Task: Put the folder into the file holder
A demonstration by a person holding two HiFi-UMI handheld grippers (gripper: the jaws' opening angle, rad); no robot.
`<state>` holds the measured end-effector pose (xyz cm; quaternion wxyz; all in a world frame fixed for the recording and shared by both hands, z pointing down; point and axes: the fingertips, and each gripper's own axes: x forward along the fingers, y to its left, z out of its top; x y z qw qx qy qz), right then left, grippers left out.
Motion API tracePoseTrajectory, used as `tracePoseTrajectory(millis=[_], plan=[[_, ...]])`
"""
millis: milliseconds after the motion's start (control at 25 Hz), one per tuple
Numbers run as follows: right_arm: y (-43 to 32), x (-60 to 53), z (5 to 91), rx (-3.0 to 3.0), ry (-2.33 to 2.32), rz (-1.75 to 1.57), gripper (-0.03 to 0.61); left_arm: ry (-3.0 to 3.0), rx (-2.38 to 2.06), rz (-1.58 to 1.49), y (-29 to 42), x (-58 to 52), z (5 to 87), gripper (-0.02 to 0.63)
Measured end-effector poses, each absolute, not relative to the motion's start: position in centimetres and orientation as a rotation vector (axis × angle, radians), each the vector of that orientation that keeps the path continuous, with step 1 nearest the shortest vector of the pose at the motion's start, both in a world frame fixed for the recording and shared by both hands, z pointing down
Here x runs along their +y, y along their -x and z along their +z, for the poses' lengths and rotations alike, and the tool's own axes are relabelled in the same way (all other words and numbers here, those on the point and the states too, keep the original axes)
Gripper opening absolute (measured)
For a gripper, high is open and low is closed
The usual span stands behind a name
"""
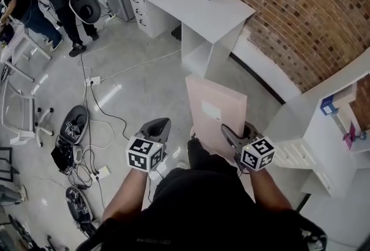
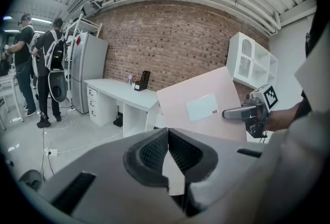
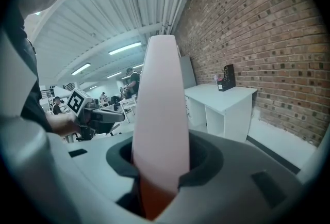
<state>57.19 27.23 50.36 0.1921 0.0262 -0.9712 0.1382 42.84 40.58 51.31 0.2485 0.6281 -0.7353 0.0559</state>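
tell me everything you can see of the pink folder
The folder is a pale pink, flat, stiff-looking rectangle, card or plastic by its look, with a white label on its face that bears a small red mark. It looks closed and is held in mid-air in front of the person, standing on edge and slightly tilted. Only the right gripper touches it, with its fingers clamped on one edge. The left gripper is shut, empty and apart from it.

No legible text or numbers.
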Motion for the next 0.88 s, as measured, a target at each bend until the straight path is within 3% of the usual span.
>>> tracePoseTrajectory(millis=[880], plan=[[-35.4,10.1,48.2,-2.795,0.11,0.363,0.163,-1.605,-2.101,0.241,-24.3,25.7,49.9,0.005]])
